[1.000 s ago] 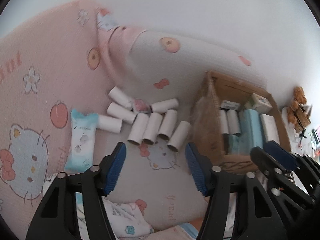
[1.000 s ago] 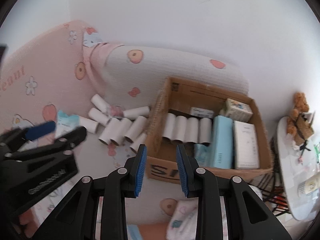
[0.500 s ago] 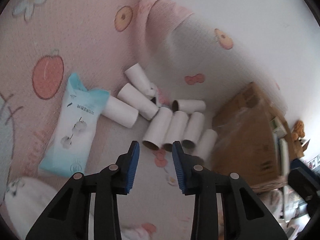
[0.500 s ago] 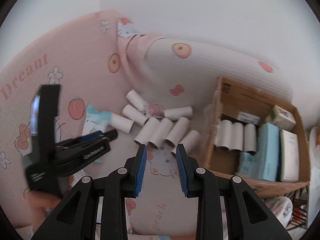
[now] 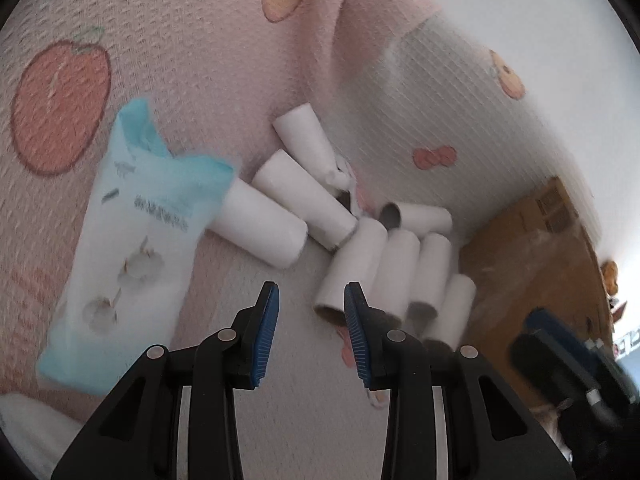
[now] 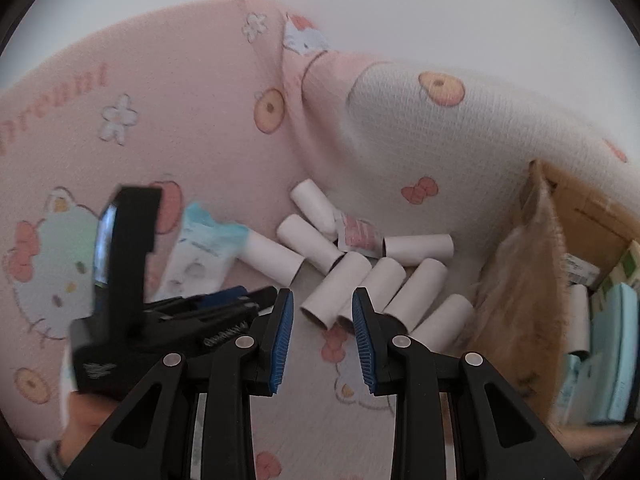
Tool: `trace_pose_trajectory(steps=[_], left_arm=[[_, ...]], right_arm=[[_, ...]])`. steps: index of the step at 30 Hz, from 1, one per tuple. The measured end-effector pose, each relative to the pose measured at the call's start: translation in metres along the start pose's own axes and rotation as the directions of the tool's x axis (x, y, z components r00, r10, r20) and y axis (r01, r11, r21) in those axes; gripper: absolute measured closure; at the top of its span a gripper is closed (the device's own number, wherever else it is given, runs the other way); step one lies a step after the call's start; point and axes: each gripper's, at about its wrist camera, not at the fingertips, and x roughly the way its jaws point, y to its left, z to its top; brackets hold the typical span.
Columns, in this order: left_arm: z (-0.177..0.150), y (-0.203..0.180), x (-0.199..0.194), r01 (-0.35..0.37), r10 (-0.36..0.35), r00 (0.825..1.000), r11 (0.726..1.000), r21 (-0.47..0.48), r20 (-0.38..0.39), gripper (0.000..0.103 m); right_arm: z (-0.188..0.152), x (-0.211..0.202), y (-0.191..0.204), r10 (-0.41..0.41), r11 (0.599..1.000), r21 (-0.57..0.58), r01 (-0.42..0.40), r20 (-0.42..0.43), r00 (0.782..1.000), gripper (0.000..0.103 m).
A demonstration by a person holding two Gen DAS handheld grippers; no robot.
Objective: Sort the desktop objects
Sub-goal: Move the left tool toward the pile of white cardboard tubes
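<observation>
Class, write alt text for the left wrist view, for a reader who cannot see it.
The left hand-held gripper, jaws apart and empty, points down at a cluster of white cardboard tubes lying on a pink cartoon-print blanket. A blue and white tissue pack lies to their left; a cardboard box stands to the right.

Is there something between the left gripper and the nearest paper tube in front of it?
Nothing visible is in the way. The left gripper has its jaws apart and empty, over bare blanket. The nearest tube lies just ahead, its open end toward the gripper. The blue packet lies off to the side.
</observation>
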Motion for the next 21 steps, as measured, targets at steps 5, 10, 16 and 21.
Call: trace_pose_trajectory(steps=[5, 10, 16, 21], left_arm=[[0.023, 0.005, 0.017, -0.05, 0.05, 0.999, 0.998, -0.049, -0.013, 0.066], [0.055, 0.015, 0.029, -0.335, 0.334, 0.942, 0.942, -0.004, -0.04, 0.066], [0.066, 0.032, 0.031, -0.244, 0.241, 0.969, 0.967, -0.071, -0.054, 0.066], [0.07, 0.023, 0.035, -0.195, 0.195, 0.981, 0.981, -0.024, -0.007, 0.066]], right_arm=[[-0.002, 0.04, -0.011, 0.063, 0.996, 0.066, -0.06, -0.046, 0.997, 0.077], [-0.001, 0.074, -0.013, 0.031, 0.998, 0.061, -0.025, -0.102, 0.994, 0.077], [0.0, 0.103, -0.016, 0.11, 0.987, 0.132, -0.092, -0.141, 0.984, 0.077], [0.004, 0.13, -0.009, 0.142, 0.981, 0.156, -0.117, -0.162, 0.977, 0.077]])
